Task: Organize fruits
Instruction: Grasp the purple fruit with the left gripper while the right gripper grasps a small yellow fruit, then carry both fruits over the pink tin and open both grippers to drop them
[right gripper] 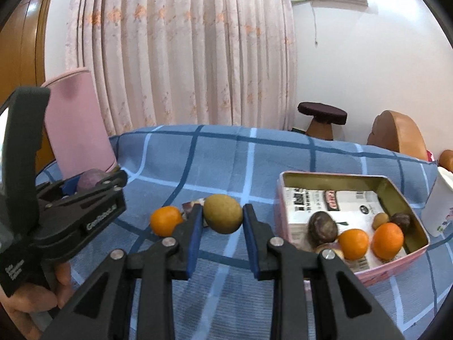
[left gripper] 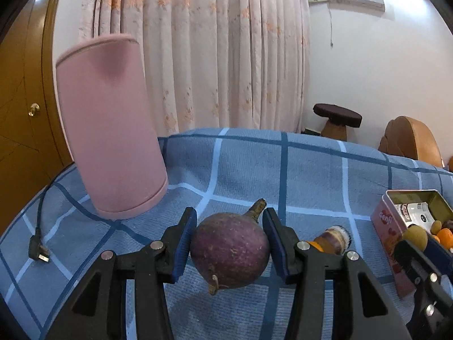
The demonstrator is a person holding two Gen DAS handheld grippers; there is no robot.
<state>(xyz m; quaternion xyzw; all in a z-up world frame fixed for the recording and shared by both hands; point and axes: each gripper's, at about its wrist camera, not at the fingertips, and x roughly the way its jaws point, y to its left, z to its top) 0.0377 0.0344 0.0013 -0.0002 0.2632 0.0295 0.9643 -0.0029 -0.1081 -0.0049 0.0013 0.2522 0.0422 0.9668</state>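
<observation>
My left gripper (left gripper: 229, 218) is shut on a round purple fruit (left gripper: 229, 250) with a stem and holds it above the blue checked cloth (left gripper: 240, 170). My right gripper (right gripper: 222, 212) is shut on a small olive-brown fruit (right gripper: 222, 213), held above the cloth. A pink tin box (right gripper: 396, 260) at the right holds two oranges (right gripper: 388, 240), several small dark and tan fruits and a printed card. One orange (right gripper: 165, 221) and a small wrapped item lie on the cloth behind the right gripper's left finger. The left gripper (right gripper: 93, 187) also shows in the right wrist view.
A tall pink cylinder (left gripper: 110, 130) stands at the back left of the table. A black USB cable (left gripper: 39, 243) lies at the left edge. A white cup (right gripper: 440, 204) stands right of the tin. A brown-and-white item (left gripper: 335, 239) lies behind the left gripper's right finger.
</observation>
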